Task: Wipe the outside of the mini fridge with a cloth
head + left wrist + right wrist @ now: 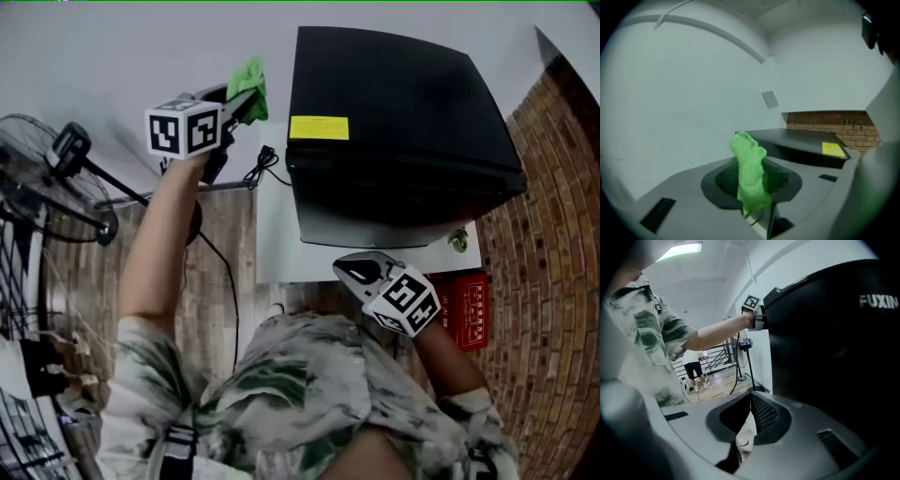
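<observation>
The black mini fridge [398, 131] stands on a white base [274, 234], with a yellow sticker [319, 127] on its top. My left gripper [242, 105] is raised by the fridge's top left side, shut on a green cloth [249, 80]. In the left gripper view the cloth [750, 173] sticks up between the jaws, and the fridge top [797, 140] lies just beyond to the right. My right gripper [351, 271] hangs low in front of the door, shut and holding nothing. In the right gripper view the fridge door [834, 362] fills the right side close by.
A standing fan [52, 178] is on the left over the wood floor. A black power cable [262, 169] lies beside the fridge's left side. A red box [467, 311] sits by the brick wall [553, 244] on the right. A person [696, 367] stands far behind near a railing.
</observation>
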{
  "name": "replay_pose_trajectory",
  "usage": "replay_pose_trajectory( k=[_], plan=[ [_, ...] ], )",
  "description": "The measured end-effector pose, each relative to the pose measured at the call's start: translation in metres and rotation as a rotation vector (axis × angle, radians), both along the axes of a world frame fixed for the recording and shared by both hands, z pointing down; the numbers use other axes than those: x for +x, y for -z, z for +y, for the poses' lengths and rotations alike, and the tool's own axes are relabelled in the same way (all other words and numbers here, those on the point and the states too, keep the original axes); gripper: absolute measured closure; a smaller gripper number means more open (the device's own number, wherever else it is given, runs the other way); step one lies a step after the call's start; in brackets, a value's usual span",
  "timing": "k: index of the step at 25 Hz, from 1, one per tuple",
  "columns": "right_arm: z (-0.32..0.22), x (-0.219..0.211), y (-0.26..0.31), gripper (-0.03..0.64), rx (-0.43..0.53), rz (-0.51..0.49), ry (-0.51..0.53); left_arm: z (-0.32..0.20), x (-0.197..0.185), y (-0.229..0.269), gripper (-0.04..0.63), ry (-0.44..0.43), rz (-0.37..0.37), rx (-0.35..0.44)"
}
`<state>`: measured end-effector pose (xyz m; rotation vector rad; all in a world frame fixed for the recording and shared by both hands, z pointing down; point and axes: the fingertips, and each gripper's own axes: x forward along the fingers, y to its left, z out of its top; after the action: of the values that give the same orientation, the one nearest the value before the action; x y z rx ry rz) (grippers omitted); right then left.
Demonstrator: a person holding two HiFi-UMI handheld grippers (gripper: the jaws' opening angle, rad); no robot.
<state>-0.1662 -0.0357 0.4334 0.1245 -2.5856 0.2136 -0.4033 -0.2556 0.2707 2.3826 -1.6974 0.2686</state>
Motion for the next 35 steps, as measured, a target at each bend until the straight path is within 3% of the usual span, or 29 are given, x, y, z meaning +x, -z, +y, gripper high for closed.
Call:
replay_pose_trajectory(
  k=[5, 10, 19, 23, 35],
  plan=[
    [0.001, 0.037, 0.004, 0.594, 0.014, -0.022, 0.086, 0.028, 0.039, 0.059, 0.474, 0.022, -0.073, 0.033],
    [0.010, 0.069, 0.004, 0.594, 0.020, -0.036, 0.145, 0.050, 0.085, 0.084, 0.474, 0.020, -0.133, 0.009],
    [0.013, 0.110, 0.012, 0.594, 0.034, -0.091, 0.169, 0.037, 0.169, 0.071, 0.474, -0.034, -0.242, -0.151],
    [0.012, 0.122, 0.017, 0.594, 0.041, -0.090, 0.164, 0.025, 0.209, 0.069, 0.474, -0.080, -0.265, -0.189],
    [0.020, 0.120, 0.083, 0.594, 0.041, 0.045, 0.394, -0.017, 0.337, 0.056, 0.474, -0.266, -0.320, -0.267]
  ],
)
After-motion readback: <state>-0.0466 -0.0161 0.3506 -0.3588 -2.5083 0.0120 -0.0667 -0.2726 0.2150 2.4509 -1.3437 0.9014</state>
